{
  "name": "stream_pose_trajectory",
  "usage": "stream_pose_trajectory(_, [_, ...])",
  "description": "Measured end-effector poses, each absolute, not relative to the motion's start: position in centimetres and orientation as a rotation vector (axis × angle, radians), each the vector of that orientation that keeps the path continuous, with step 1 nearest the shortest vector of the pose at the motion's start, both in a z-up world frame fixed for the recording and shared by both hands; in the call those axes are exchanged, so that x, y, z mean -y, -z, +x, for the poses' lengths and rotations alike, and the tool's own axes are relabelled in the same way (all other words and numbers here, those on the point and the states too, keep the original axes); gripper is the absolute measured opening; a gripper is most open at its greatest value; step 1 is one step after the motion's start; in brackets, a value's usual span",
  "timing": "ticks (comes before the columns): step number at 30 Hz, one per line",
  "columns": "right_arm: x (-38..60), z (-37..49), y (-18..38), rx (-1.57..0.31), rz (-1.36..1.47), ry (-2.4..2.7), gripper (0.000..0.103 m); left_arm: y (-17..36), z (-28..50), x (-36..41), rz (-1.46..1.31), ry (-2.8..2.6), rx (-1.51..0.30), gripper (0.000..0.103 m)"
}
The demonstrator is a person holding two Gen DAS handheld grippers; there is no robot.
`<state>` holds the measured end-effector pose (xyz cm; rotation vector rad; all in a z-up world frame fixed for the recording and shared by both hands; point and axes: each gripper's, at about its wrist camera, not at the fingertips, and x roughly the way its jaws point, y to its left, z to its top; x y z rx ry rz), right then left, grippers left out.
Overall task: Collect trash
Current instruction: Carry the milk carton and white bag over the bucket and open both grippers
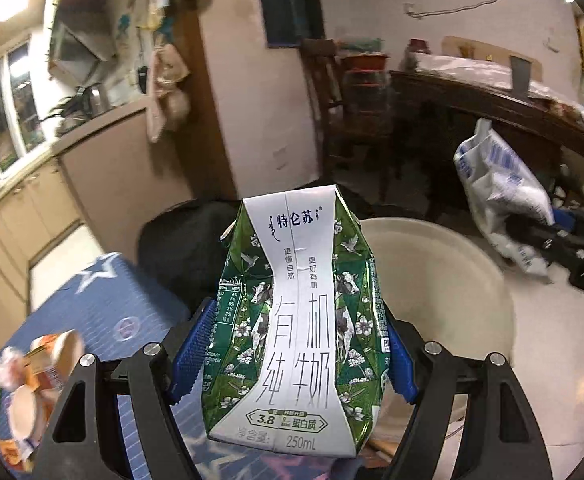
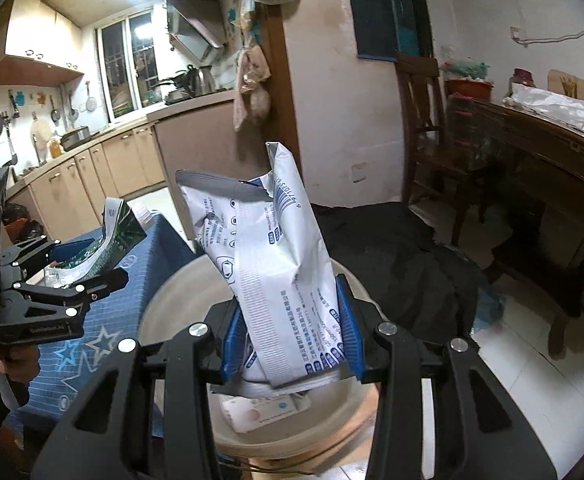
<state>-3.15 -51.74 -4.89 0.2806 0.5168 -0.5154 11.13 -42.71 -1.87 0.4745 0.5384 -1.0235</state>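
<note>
Showing only from right wrist: packet (image 2: pixel 266 406) inside basin (image 2: pixel 164 312)

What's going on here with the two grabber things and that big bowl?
A person is clearing trash with a pair of hand-held tongs. The left tongs are clamped on a squashed green and white milk carton, held up beside the blue tablecloth. The right tongs grip a crumpled white and blue plastic bag right above the beige basin, which already has a small white packet lying in it. Neither piece has been dropped in yet.
</note>
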Motion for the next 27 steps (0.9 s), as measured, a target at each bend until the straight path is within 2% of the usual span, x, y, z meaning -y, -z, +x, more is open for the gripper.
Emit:
stream_pose_trajectory(10, [54.3, -2.7, 5.9, -0.576, 0.36, 0.519, 0.039, 2.7, 11.0, 48.9, 0.483, 1.162, -0.611, 0.076])
stream_pose_trajectory(17, [55.5, -1.4, 7.8, -0.637, 0.427, 0.465, 0.04, 4.1, 11.0, 50.1, 0.513, 1.176, -0.641, 0.077])
stream_pose_trajectory(21, [55.6, -0.8, 8.4, -0.667, 0.424, 0.459, 0.052, 5.2, 11.1, 51.0, 0.548, 1.166, -0.647, 0.077])
stream_pose_trajectory(22, [55.6, -0.8, 8.4, -0.668, 0.414, 0.462, 0.053, 5.3, 11.3, 51.1, 0.545, 1.16, -0.652, 0.077])
stream_pose_trajectory(23, [55.6, -0.7, 8.3, -0.668, 0.409, 0.465, 0.054, 5.3, 11.5, 51.1, 0.535, 1.155, -0.653, 0.08])
stream_pose_trajectory(25, [55.6, -1.0, 8.1, -0.653, 0.405, 0.466, 0.064, 4.9, 11.8, 51.0, 0.515, 1.15, -0.636, 0.086])
stream_pose_trajectory(27, [55.6, -1.2, 8.0, -0.65, 0.399, 0.47, 0.064, 4.6, 12.0, 50.9, 0.504, 1.146, -0.631, 0.086])
